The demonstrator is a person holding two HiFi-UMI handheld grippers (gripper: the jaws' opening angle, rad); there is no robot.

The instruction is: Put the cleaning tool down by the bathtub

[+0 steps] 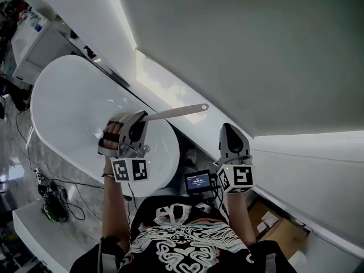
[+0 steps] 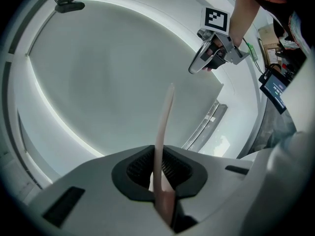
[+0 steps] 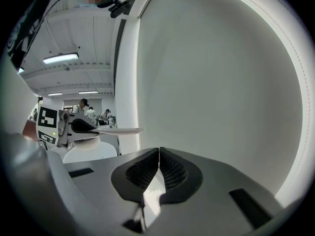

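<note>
The left claw point(image 2: 159, 157) is nearly closed. Its dark ribbed pads are pinched on the thin handle of a long, flat, pale beige plastic cleaning tool point(image 1: 173, 113), and a hand point(image 1: 111, 134) grips the claw from behind. The handle runs straight out from the jaws and ends in a rounded tip in the air; the tool's working end cannot be seen. The right claw point(image 3: 158, 154) is held beside the left one without touching it. Its jaws are pressed together with nothing between them, and it faces the wall. Between the two forearms, close to the person's patterned black shirt, sits a small black screen with a blue display point(image 1: 198, 181). Under the left claw lies the near end of a glossy white oval bathtub point(image 1: 68, 112). The tool is therefore held in the air over the tub's rim, with its tip reaching past the rim toward a plain grey wall point(image 1: 256, 50). Brown cardboard boxes point(image 1: 272, 220) sit low at the right. Black cables point(image 1: 54, 201) trail over the marbled floor left of the tub. Farther off, the right gripper view shows people point(image 3: 83, 107) standing under ceiling strip lights point(image 3: 60, 58).
</note>
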